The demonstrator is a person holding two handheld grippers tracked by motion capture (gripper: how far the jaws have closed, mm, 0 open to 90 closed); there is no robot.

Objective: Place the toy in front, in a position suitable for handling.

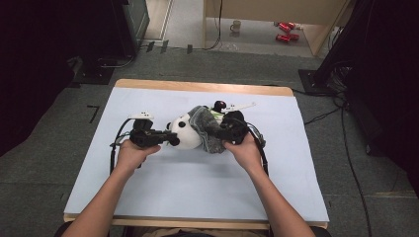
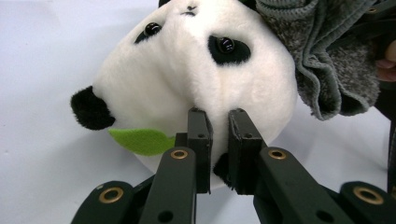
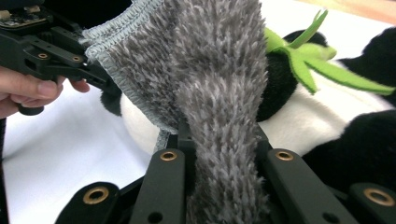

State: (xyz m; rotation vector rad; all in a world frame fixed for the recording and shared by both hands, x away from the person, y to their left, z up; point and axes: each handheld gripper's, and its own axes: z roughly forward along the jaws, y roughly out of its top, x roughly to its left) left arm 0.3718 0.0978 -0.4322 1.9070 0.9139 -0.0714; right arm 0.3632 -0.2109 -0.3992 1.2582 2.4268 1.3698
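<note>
A black-and-white panda plush (image 1: 185, 133) lies on the pale mat (image 1: 163, 182), its head toward the left. A grey fuzzy cloth (image 1: 205, 129) drapes over its neck and body. My left gripper (image 1: 173, 139) is shut on the plush fur low on the panda's face (image 2: 196, 70), its jaws (image 2: 217, 114) pinching white fur beside a green felt leaf (image 2: 140, 140). My right gripper (image 1: 217, 131) is shut on the grey cloth (image 3: 215, 70), which rises from between its jaws (image 3: 219, 135). Behind the cloth lie the panda's body (image 3: 327, 121) and green leaves (image 3: 317, 60).
The mat covers a wooden table (image 1: 197, 86) with bare mat in front and at both sides. On the floor beyond stand a mug (image 1: 236, 25) and red cans (image 1: 286, 30). Cables (image 1: 346, 143) run along the right.
</note>
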